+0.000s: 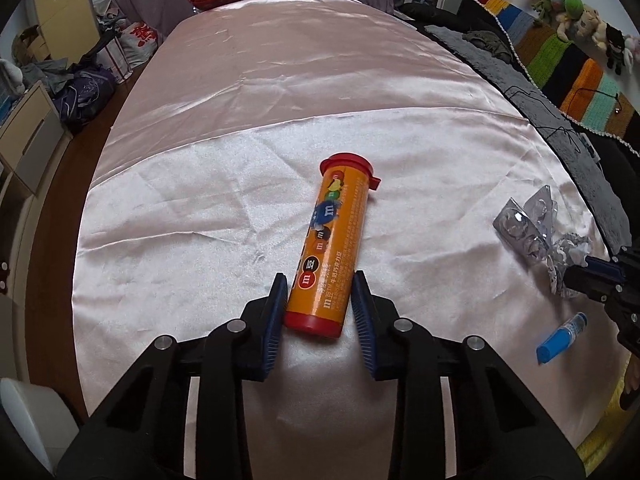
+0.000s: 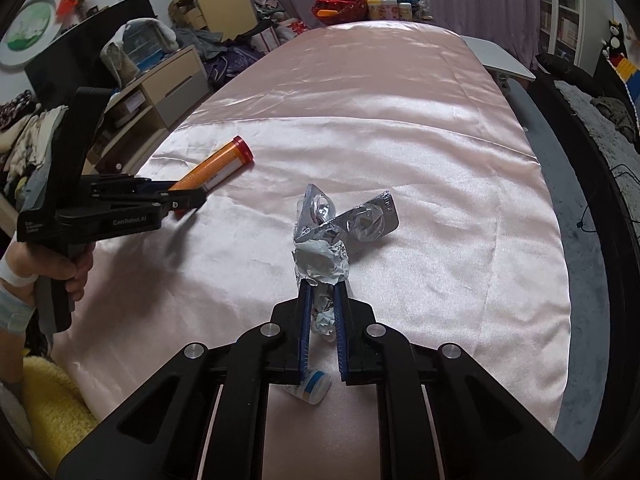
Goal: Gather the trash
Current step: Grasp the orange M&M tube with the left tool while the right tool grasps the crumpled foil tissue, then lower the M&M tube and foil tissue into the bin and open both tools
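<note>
Left gripper (image 1: 320,292) straddles the near end of the orange M&M's tube (image 1: 330,248), jaws apart, pads just beside the tube walls on both sides, no clear contact yet. The tube lies on its side on the pink satin cloth (image 1: 200,216), red cap far, red base near.

Right gripper (image 2: 322,294) has jaws together on a crumpled paper wad (image 2: 320,268), with an empty foil blister pack (image 2: 360,222) sticking up from it on the far side. Whether the pack is pinched or just tangled in the wad, cannot tell. A small blue-capped vial (image 1: 562,338) lies loose on the cloth near the right gripper.

Judgement for the left grasp: close squarely across the tube, pads low on the round wall, since the slick cylinder on satin could roll or squirt out. Push a little farther along before closing; lift level.
</note>
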`<state>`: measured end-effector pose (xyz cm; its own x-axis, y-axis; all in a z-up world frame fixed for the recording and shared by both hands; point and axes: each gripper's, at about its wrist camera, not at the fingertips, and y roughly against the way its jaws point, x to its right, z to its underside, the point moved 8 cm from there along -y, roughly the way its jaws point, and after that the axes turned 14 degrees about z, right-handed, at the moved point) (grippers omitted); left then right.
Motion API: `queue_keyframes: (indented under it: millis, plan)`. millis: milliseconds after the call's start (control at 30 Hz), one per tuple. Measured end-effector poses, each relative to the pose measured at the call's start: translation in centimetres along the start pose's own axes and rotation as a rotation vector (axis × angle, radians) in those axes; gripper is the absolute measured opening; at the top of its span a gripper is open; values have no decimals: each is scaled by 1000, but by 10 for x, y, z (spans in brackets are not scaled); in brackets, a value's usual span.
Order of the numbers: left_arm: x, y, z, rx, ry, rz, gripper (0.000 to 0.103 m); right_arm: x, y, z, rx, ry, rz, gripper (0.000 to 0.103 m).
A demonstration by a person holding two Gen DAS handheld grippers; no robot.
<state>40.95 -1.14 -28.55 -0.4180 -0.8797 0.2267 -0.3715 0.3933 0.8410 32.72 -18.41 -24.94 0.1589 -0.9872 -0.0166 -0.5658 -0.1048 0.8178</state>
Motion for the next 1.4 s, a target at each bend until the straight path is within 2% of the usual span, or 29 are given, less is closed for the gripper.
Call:
queue_keyframes:
  millis: [67,233,533,800,1000,1400]
  plan:
    - [7,3,5,1,-3,11,27,-1,6,-1,10,4,1,12]
    - [32,19,24,11,-25,25,26,-3,24,1,31,8,4,10]
    - [75,72,63,56,-16,64,26,-10,68,27,59,25,4,10]
    - [118,115,105,100,-4,107,26,-14,110,65,77,24,-3,10]
    - [144,131,139,98,-9,132,26,-17,128,102,60,19,-11,10]
    - [170,144,216,94,38,171,26,-20,152,156,38,11,-20,10]
